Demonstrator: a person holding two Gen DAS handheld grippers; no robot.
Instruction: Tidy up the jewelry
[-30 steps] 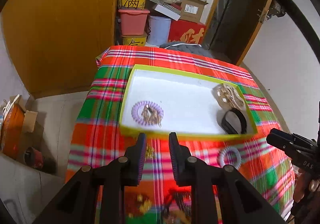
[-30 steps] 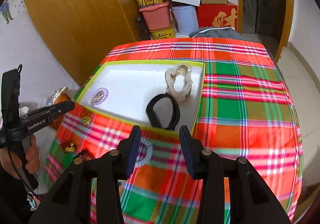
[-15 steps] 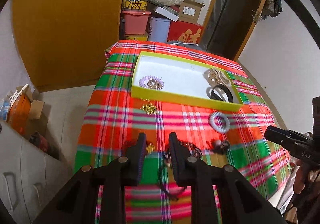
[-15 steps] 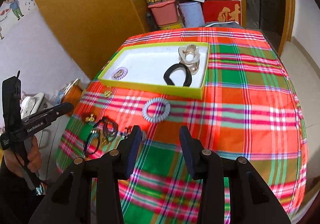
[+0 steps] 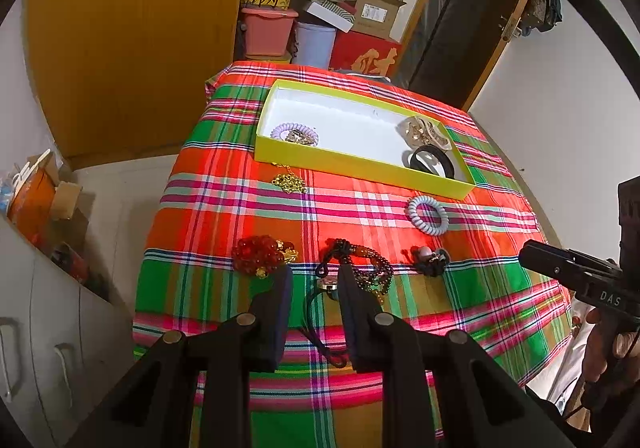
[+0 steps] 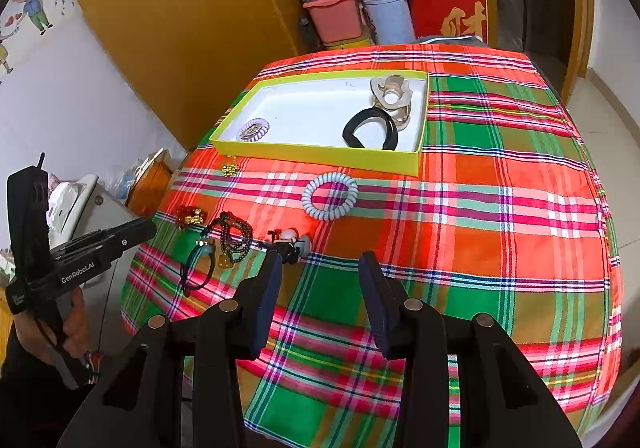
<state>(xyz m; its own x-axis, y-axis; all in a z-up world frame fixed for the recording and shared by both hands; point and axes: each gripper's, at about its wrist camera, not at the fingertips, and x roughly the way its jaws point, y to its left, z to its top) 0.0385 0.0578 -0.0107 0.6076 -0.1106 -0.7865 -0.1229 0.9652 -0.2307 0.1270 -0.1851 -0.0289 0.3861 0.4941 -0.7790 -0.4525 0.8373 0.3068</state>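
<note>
Jewelry on plaid tablecloth (image 6: 500, 208); both grippers parted, holding nothing.
Left gripper (image 5: 314, 280) over dark bead necklace (image 5: 370, 268), red bead cluster (image 5: 258, 254) beside; right gripper (image 6: 320, 268) wider apart; beyond, pale coil tie (image 6: 330, 195); farthest, yellow tray (image 6: 320, 154) holding black band (image 6: 370, 128).

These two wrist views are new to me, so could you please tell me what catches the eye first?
The bright plaid tablecloth dominates both views. On its far half sits a yellow-rimmed tray holding a black hair band, a pale hair claw and a lilac coil tie. In front of the tray lie a pale blue coil tie and dark beaded strands; both grippers hover open and empty.
</note>
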